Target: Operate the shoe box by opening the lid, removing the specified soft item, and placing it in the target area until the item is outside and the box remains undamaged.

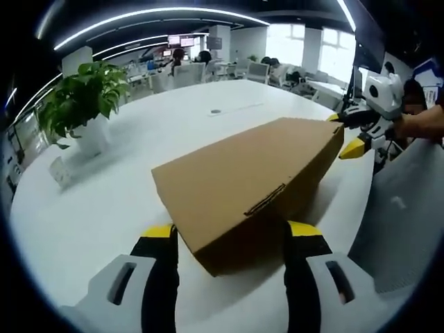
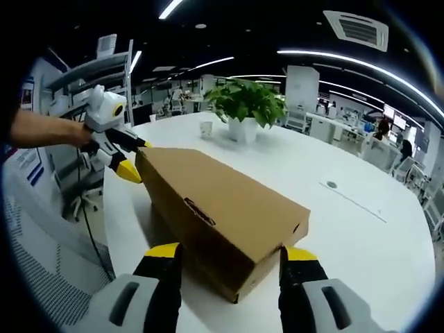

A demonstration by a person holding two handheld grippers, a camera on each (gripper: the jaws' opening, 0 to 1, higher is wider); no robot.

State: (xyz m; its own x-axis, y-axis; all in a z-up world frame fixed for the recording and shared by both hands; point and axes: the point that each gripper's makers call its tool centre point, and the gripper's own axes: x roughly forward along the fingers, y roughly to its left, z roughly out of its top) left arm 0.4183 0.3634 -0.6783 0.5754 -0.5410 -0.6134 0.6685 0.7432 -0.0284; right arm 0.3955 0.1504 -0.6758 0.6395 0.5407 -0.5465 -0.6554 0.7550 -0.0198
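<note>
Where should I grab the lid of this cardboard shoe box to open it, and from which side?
Probably at the lid's front edge by the tuck slot on the shoe box, coming from that long side and lifting up. The lid lies flat and closed, and the slot marks where its flap tucks in. The right gripper and left gripper straddle opposite ends.

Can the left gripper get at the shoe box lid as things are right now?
Probably yes. The left gripper already straddles one end of the closed shoe box, jaws open, with nothing between them. The right gripper brackets the opposite end.
</note>
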